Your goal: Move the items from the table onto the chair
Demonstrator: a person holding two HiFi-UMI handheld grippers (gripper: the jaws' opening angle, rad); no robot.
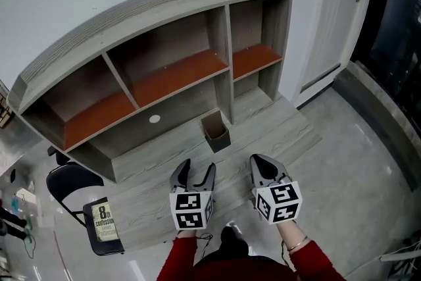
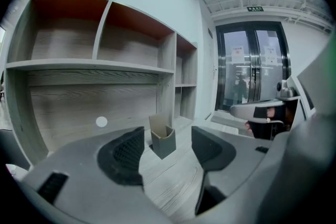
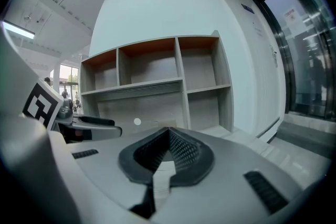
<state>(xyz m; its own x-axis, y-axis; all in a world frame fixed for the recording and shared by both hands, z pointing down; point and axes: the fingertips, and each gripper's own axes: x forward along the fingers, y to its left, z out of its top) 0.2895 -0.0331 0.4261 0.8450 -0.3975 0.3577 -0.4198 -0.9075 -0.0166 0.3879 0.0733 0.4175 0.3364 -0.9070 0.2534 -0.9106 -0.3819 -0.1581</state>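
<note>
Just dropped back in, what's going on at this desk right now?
A person holds both grippers over the grey wood-grain desk. The left gripper is open and empty, lined up with the small grey-brown open-topped box standing ahead of it, not touching it. The right gripper is shut with nothing in it. A book with a large 8 on its cover already lies on the black chair at the left.

shelf unit point(image 1: 171, 79): grey, orange-brown boards | white door point(image 1: 339, 16) (handle visible) | glass doors point(image 2: 252, 73) beyond
</note>
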